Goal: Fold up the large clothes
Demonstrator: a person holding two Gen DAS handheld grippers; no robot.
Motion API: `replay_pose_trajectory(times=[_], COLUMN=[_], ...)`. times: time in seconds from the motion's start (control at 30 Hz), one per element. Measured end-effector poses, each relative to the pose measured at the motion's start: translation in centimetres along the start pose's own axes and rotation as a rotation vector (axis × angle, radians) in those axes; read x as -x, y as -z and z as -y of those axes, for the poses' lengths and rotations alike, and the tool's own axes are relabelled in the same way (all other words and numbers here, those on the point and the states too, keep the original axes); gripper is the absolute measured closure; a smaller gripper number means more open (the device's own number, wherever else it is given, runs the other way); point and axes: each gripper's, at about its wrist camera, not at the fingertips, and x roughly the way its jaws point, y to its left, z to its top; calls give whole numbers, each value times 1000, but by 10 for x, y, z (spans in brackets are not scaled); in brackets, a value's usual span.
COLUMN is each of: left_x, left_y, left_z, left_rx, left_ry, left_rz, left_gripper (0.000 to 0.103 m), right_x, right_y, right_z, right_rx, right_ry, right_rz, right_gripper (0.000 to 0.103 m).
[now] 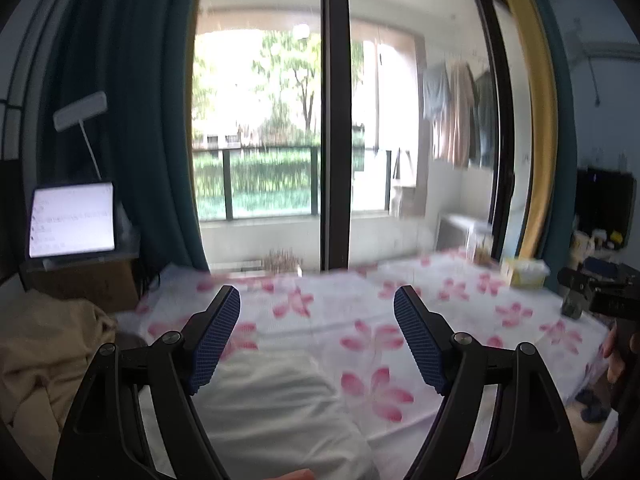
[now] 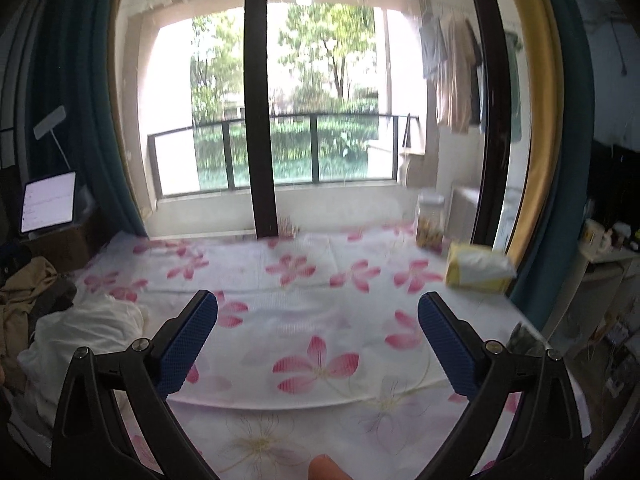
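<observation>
Both grippers: black arms, silver screws, blue textured fingers.

A bed or table, I cannot tell which, is covered by a white sheet with pink flowers. On its left part lies a crumpled white garment, and beside that, at the left edge, a heap of tan clothing. Toward the far right corner stand a clear jar with a white lid and, just beside it, a yellow tissue pack.
</observation>
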Motion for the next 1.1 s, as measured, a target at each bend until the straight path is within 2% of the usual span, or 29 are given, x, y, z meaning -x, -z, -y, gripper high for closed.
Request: replay_pose_trajectory(times=[0.13, 0.27, 0.53, 0.8, 1.1], left_x=[23, 34, 40, 35, 35], left_y=[-7, -8, 4, 15, 19], left_z=[-3, -5, -25, -39, -46], left_rx=[-1, 5, 59, 98, 120], left_ry=[11, -9, -58, -55, -70], left_rz=[119, 151, 140, 88, 83], left_gripper=[21, 21, 21, 21, 21], right_x=[19, 31, 26, 19, 16], right_y=[-7, -9, -5, 1, 2], right_z=[-6, -12, -24, -33, -39], right_rx=[12, 13, 21, 33, 43], right_ry=[-10, -22, -52, -67, -81], right_rz=[90, 152, 140, 101, 86], right_gripper=[4, 4, 4, 4, 4])
